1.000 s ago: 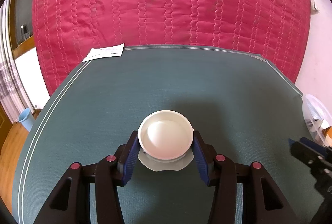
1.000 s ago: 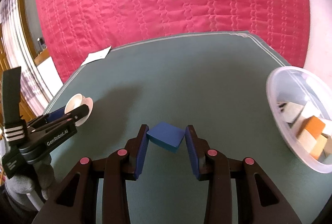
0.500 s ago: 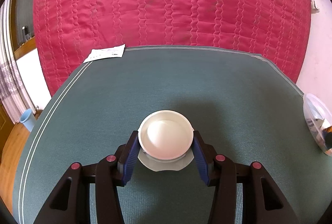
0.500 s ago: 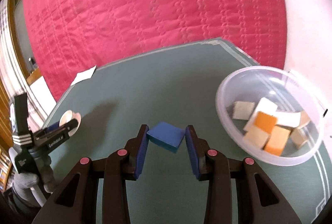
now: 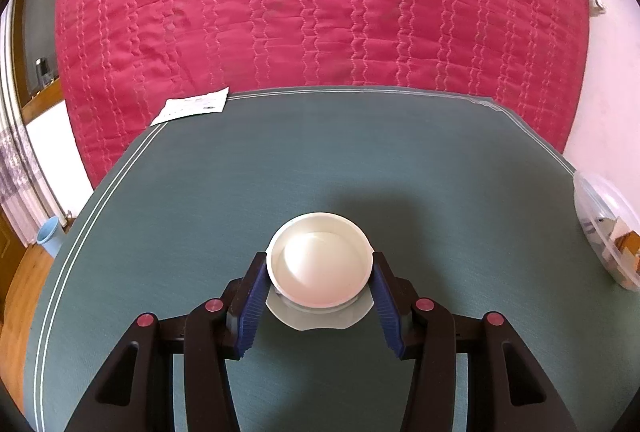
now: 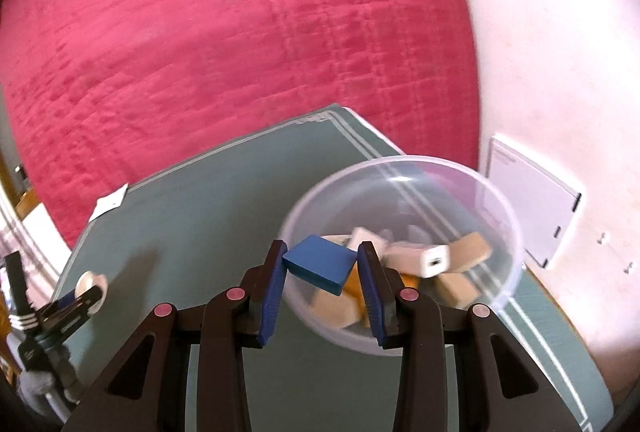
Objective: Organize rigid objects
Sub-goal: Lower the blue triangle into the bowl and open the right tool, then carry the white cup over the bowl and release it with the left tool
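Green cloth covers the table [image 6: 208, 200]. My right gripper [image 6: 322, 266] pinches the blue block [image 6: 320, 263] over the clear bowl [image 6: 500, 296] at one o'clock. Next I let go. My left gripper [image 5: 320, 264] hugs the white cup [image 5: 320, 258].

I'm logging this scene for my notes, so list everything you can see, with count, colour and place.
Blue block: one, blue, clamped between the right gripper's pads, above the bowl's near rim.
Clear plastic bowl: one, transparent, right end of the table.
Blocks in bowl: several, tan, orange and white; exact count unclear.
White cup: one, white, between the left gripper's pads.
Table cover: one, grey-green with white edge lines.
Paper slip: one, white, far left corner.
Quilted cloth: one, red, behind the table.
Blue cup: one, on the floor at left.
Left gripper: black, blue pads.
Right gripper: black, blue pads.
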Demonstrator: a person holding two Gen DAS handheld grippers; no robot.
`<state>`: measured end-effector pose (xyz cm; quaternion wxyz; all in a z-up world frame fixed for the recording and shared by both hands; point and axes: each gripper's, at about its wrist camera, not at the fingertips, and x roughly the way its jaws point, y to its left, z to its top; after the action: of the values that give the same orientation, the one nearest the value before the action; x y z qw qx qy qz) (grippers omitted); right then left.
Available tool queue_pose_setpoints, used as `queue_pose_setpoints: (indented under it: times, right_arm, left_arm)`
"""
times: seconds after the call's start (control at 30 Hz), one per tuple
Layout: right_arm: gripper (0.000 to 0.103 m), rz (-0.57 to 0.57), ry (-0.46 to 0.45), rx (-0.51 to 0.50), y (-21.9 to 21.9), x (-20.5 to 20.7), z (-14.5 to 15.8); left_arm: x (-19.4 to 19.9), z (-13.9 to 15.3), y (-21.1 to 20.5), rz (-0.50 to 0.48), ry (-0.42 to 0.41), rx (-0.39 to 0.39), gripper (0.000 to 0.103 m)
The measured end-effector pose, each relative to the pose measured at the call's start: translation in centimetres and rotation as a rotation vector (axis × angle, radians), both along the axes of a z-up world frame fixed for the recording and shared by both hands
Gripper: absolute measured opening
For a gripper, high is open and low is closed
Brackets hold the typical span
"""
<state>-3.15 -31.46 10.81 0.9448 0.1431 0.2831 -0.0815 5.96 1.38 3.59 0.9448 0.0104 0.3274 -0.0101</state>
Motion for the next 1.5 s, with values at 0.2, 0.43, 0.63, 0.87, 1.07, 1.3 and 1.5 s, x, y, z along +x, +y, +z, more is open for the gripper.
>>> queue_pose_setpoints:
  times: [0.2,0.43,0.63,0.87,1.07,1.3,1.5]
  right_arm:
    - [0.048,-0.062,0.023,0.005,-3.1,0.8,-1.3]
    - [0.067,-0.115,0.002,0.013,-5.5,-0.1,-1.8]
    - [0.067,-0.157,0.005,-0.034,-6.1,-1.5,-2.5]
    - [0.067,-0.175,-0.023,-0.082,-5.4,-3.1,-3.1]
    - [0.068,-0.182,-0.069,-0.089,-5.2,-4.3,-2.7]
    - [0.068,-0.194,-0.077,-0.037,-6.1,-4.6,-2.8]
    - [0.068,-0.184,-0.081,-0.021,-6.2,-4.7,-2.9]
  left_arm:
    - [-0.4,0.2,-1.3,-0.028,0.01,-0.006,0.052]
    - [-1.0,0.9,-3.5,-0.073,0.01,-0.021,0.052]
    - [-1.2,1.9,-6.4,-0.138,-0.003,-0.016,0.052]
    - [-0.8,2.8,-10.5,-0.229,-0.003,-0.008,0.052]
    - [-0.9,3.8,-15.2,-0.323,-0.028,0.006,0.052]
    - [-0.6,3.9,-20.2,-0.424,-0.023,-0.002,0.052]
    - [0.2,4.0,-23.6,-0.498,-0.004,-0.035,0.052]
